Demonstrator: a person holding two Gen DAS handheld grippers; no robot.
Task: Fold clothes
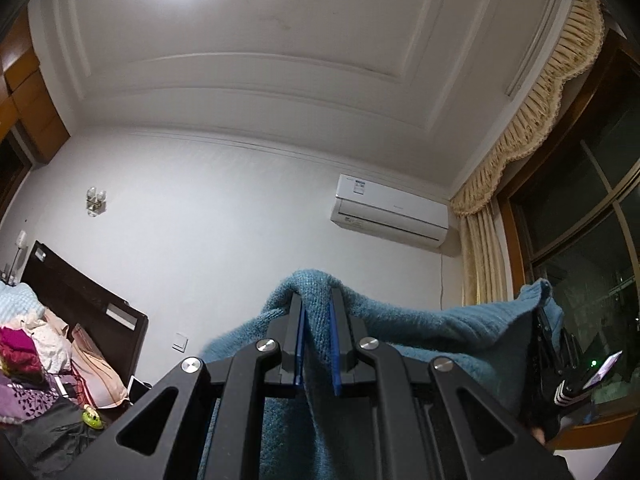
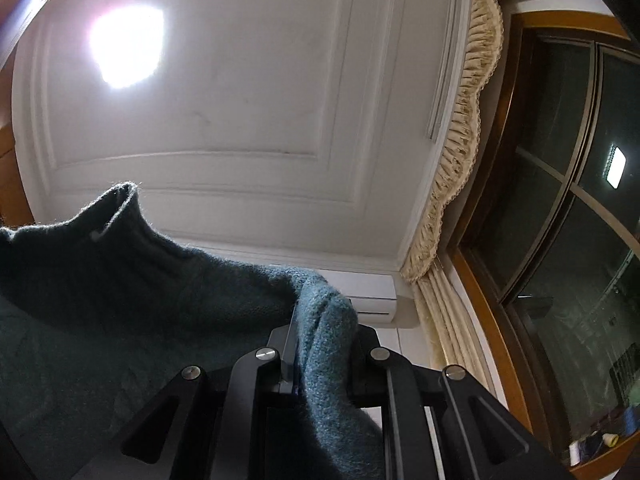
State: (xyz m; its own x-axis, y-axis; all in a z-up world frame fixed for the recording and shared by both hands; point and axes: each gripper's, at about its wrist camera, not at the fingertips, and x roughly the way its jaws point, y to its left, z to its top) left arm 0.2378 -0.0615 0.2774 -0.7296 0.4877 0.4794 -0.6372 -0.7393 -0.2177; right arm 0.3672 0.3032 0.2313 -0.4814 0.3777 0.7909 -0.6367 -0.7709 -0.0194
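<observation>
Both tools are clamped on the teal sweater (image 1: 400, 320), which hangs between them: the left tool (image 1: 317, 312) pinches one shoulder, the right tool (image 2: 320, 320) the other. To do this well, I judge both should stay level and taut so the knit hangs straight.

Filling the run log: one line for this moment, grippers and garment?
left gripper: shut on teal sweater | right gripper: shut on teal sweater | sweater: held up, spanning both grippers | both grippers angled toward ceiling

Air conditioner (image 1: 389, 211), fringed curtain (image 2: 460, 152), perhaps bedding (image 1: 52, 344).
</observation>
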